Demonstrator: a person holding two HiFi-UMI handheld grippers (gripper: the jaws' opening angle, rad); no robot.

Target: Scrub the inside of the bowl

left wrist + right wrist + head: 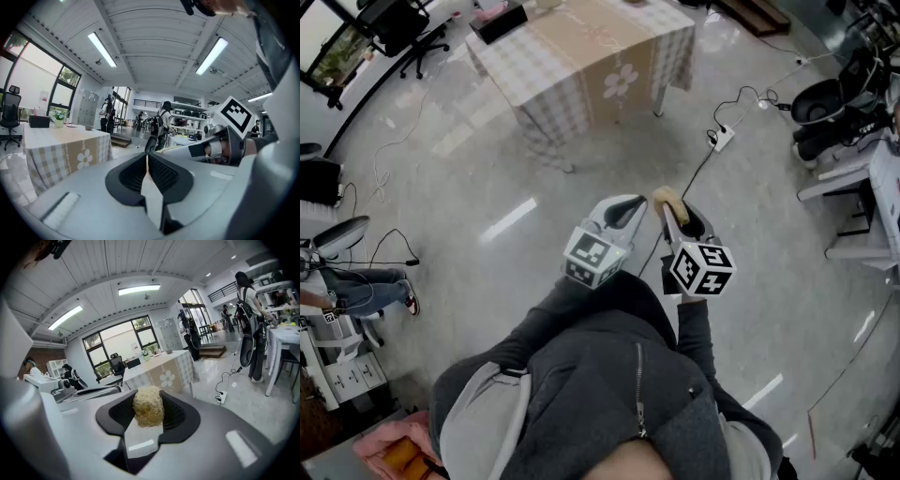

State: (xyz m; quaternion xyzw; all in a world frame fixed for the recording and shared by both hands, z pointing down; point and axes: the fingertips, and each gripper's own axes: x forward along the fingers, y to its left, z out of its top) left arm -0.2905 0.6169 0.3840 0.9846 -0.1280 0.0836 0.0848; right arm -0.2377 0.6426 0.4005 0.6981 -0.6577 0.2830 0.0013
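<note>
A tan fibre scrubber [148,407] sits pinched between the black pads of my right gripper [149,409]; in the head view the scrubber [667,199] pokes out of the right gripper [675,208] above the floor. My left gripper [623,212] hangs just left of it, and in the left gripper view the left gripper [147,169] has its pads closed together with nothing between them. No bowl shows in any view. Both grippers are held in front of the person's grey hoodie, some way from the table.
A table with a checked cloth and a flower print [586,56] stands ahead, also seen as the table [161,369] in the right gripper view. A power strip and cable [721,139] lie on the floor. Office chairs [403,28] stand at far left, benches [853,112] at right.
</note>
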